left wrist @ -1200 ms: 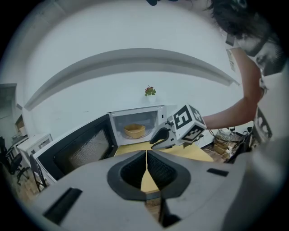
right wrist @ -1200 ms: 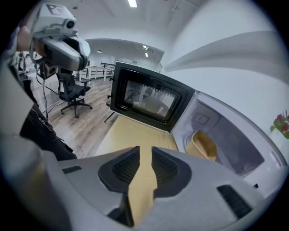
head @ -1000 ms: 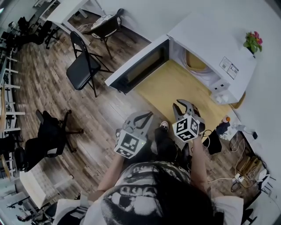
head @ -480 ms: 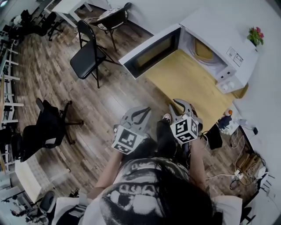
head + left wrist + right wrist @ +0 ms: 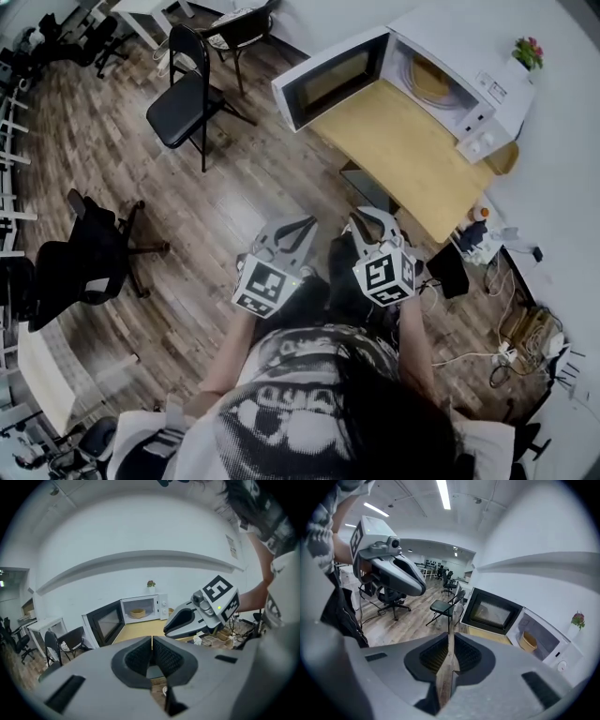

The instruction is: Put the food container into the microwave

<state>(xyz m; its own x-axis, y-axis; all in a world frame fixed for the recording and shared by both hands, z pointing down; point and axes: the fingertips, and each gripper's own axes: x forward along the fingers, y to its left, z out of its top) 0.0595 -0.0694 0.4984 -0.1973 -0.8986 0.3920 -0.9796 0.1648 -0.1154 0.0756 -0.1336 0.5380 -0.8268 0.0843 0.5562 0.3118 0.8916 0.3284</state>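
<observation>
Tan against the white cavity, the container [image 5: 433, 80] already sits inside the microwave [image 5: 487, 47], and the door [image 5: 330, 82] stands swung wide open past the end of the bench [image 5: 412, 164]. You hold the left gripper [image 5: 302, 228] and the right gripper [image 5: 368, 220] side by side close to your body, well apart from the bench. Both sets of jaws are clenched on nothing (each gripper view shows the pads meeting, with only floor behind).

The placing looks done, so the risk is in your footing. The cables [image 5: 507, 354] lie on the floor to your right and the chair [image 5: 183, 103] stands off to your left, and a blind backward step could catch either. If you go back to close the door, a hard shove with clenched jaws could jolt the microwave and shift the container.

Compared with a second ago, the microwave and bench sit smaller and higher in the head view. You have backed away, with the grippers unchanged.
</observation>
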